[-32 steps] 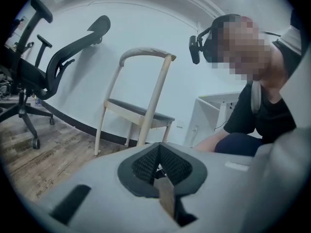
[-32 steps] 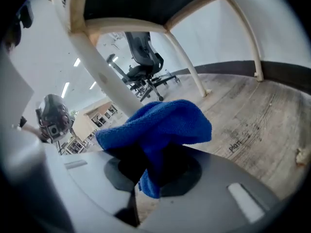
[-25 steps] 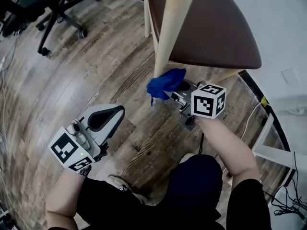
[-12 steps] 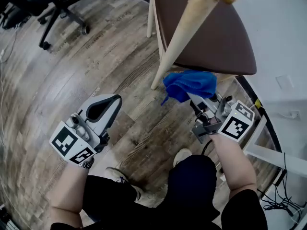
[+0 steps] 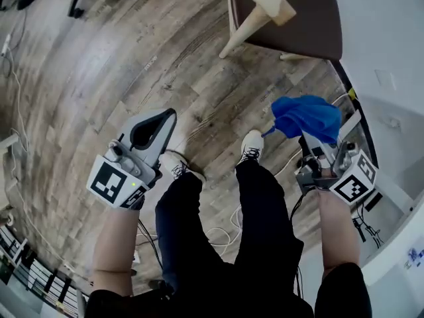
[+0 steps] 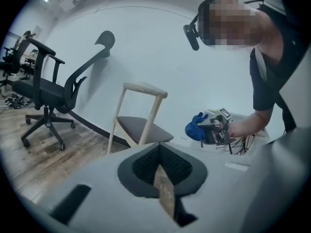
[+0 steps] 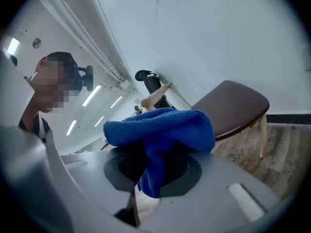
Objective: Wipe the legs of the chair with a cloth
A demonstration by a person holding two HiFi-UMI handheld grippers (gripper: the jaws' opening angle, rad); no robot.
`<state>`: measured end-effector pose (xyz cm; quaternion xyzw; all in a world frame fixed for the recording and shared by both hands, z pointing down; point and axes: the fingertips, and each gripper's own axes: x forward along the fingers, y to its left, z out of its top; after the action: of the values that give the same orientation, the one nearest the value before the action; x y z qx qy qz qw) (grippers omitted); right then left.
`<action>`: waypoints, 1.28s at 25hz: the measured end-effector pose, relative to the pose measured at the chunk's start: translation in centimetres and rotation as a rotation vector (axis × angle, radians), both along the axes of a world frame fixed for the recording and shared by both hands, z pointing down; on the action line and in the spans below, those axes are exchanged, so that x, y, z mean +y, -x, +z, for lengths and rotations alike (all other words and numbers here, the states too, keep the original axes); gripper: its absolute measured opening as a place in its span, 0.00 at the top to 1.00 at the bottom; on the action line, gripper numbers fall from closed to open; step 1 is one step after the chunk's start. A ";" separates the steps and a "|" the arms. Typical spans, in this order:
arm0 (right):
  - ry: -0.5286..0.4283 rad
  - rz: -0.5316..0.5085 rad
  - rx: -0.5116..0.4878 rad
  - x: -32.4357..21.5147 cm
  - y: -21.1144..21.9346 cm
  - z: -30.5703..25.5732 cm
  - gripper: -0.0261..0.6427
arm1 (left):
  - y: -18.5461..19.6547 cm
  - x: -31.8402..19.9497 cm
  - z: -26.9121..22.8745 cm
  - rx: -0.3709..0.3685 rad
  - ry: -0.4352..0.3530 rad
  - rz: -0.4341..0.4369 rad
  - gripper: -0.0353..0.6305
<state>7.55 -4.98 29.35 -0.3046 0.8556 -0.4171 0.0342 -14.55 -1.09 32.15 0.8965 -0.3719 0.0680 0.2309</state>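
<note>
Right of the head view, the right gripper (image 5: pixel 317 152) is clamped on the blue cloth (image 5: pixel 306 116), well apart from the chair (image 5: pixel 291 18) at the top edge — bare wood floor (image 5: pixel 99 78) between. The left gripper (image 5: pixel 154 126), lower left, has its 2 jaws together on nothing.

On a wood-plank floor (image 5: pixel 86 71) are set the chair (image 5: pixel 298 18), a white shoe (image 5: pixel 251 146) and loose cables (image 5: pixel 224 233).
</note>
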 end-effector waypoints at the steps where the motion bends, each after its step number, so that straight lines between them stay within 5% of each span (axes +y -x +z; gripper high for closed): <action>1: 0.013 -0.001 0.005 0.8 -0.2 -2.0 0.86 | -0.5 1.2 -1.8 0.006 0.025 -0.005 0.95; 8: 0.039 -0.086 0.062 5.4 0.8 -16.8 0.86 | -5.1 8.1 -16.0 0.091 0.195 0.040 0.95; 14: -0.010 -0.098 0.022 7.4 1.7 -28.7 0.86 | -7.5 8.5 -28.8 0.100 0.134 0.093 0.95; 20: -0.052 -0.063 -0.013 9.9 1.1 -38.1 0.86 | -7.8 9.6 -38.7 0.096 0.076 0.053 0.95; 26: -0.095 -0.053 -0.031 10.9 -0.8 -43.0 0.86 | -9.7 9.9 -44.0 0.099 0.035 0.028 0.95; 32: -0.098 -0.150 -0.043 11.5 -2.0 -44.4 0.86 | -12.9 9.3 -45.8 0.157 0.043 -0.030 0.95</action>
<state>9.57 6.54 -15.02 -0.2287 0.8944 -0.3826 0.0362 -1.61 8.24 -13.69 0.8883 -0.3645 0.0018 0.2795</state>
